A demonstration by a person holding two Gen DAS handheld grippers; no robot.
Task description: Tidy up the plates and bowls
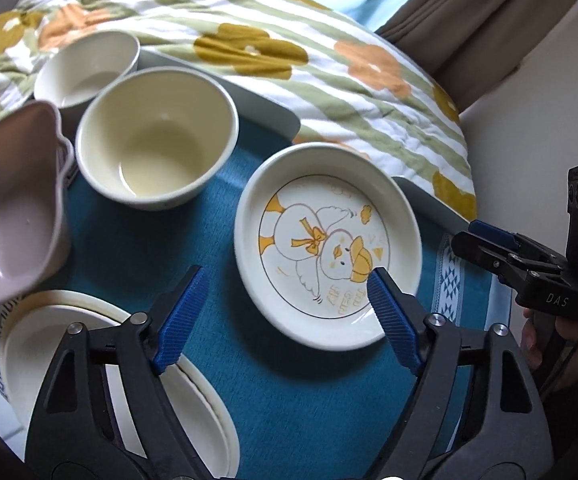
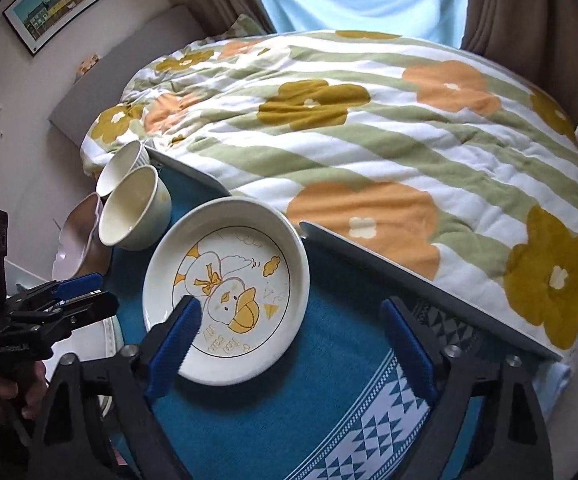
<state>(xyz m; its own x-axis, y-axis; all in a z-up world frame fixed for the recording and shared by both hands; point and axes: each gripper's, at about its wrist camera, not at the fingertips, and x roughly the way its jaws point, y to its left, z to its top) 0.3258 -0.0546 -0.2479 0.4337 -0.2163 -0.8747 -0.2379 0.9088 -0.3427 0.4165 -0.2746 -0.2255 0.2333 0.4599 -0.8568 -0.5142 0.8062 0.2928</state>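
The stacked plates are partly covered by the left tongs and cut off at the lower frame edge; their count cannot be read. The pink bowl is cropped at the left edge. The lettering on the duck plate is too distorted to read. The ribbed bowl sits partly behind the cream bowl.
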